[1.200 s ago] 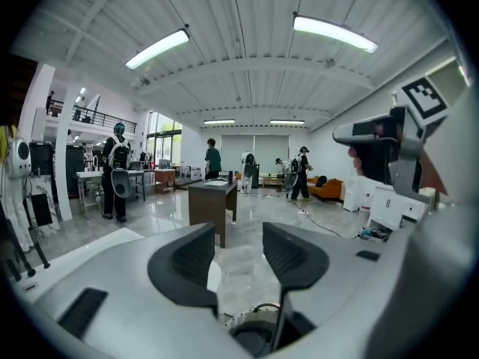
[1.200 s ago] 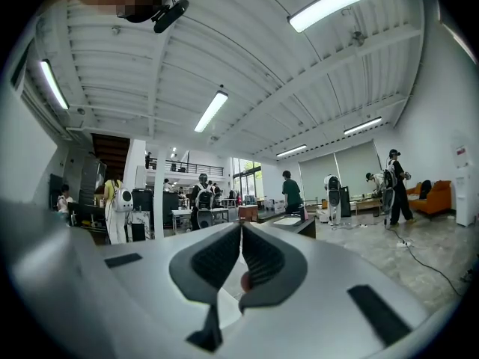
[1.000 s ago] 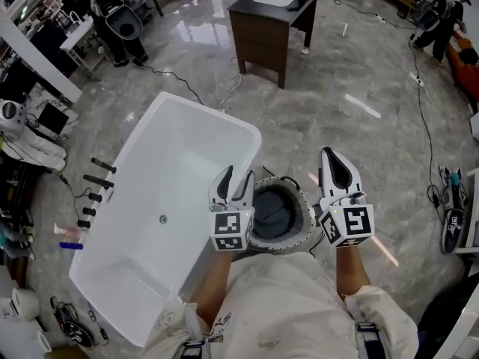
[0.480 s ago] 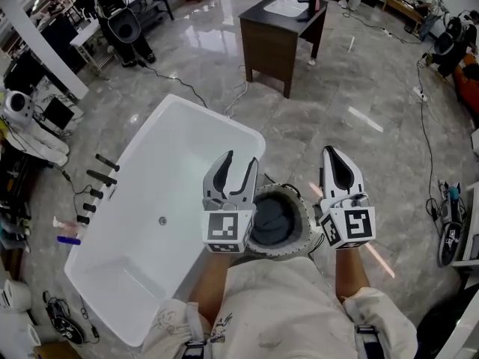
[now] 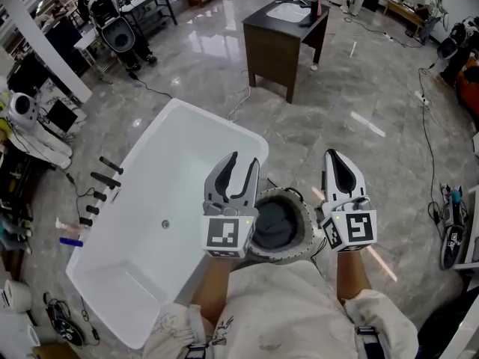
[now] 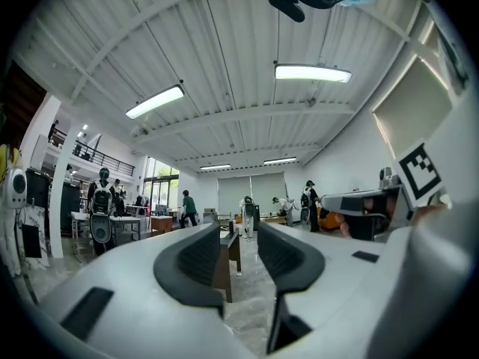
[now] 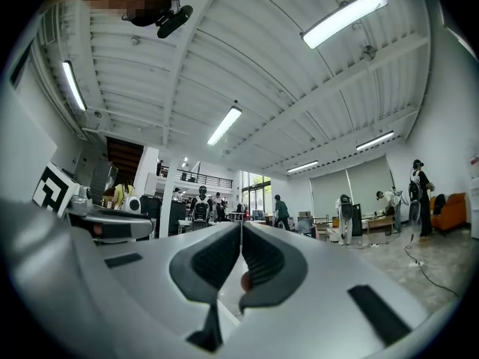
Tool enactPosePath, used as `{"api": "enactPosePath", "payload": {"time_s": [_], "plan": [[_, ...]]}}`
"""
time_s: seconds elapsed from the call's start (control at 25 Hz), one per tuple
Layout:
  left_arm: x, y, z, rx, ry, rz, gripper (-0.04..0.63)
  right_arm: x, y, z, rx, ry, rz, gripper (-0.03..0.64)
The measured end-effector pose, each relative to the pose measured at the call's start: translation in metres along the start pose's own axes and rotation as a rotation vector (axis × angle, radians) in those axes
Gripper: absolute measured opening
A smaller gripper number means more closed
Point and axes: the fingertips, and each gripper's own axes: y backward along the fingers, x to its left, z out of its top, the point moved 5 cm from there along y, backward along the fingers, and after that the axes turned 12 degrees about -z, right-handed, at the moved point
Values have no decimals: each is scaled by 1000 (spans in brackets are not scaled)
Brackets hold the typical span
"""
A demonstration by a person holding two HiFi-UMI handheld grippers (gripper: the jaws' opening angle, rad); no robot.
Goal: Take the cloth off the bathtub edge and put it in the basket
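1. Left gripper (image 5: 245,160): jaws apart and closing, with nothing between them. The gap is narrower than a second ago. In its own view the left gripper (image 6: 238,234) frames only floor and a distant table leg.
2. Right gripper (image 5: 334,155): jaws together and empty. Its own view shows the right gripper (image 7: 241,230) with its pads meeting along one line. Its place and state match the earlier frames.
3. Cloth (image 5: 275,219): a dark bundle lying inside the basket (image 5: 303,234), low between the two grippers. It is just right of the left one and just left of the right one. It lay there a second ago too.
4. Bathtub (image 5: 150,200): white, on the left gripper's left and ahead of it. The left jaw tips now overlap its near corner, where earlier they sat lower, beside the basket rim.
5. Dark table (image 5: 281,40): well ahead of both grippers, and lower in the head view than before.
6. Head view only: cloth, basket, bathtub and grey floor.
7. Gripper views only: both point upward and take in ceiling lights (image 6: 313,72) and far-off people (image 6: 187,206).
8. The left gripper view catches the right gripper's marker cube (image 6: 420,169) at its right. The right gripper view catches the left one's cube (image 7: 52,189) at its left.
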Motion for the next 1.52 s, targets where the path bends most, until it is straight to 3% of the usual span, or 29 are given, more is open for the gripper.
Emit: {"api": "enactPosePath", "payload": {"time_s": [0.6, 1.0, 1.52], "plan": [[10, 8, -2, -15, 11, 67, 22, 7, 0, -1, -1, 0, 7, -11], [4, 5, -3, -15, 14, 30, 3, 4, 0, 2, -15, -6, -11, -11], [6, 5, -7, -12, 20, 47, 5, 3, 2, 0, -34, 47, -46, -12]]}}
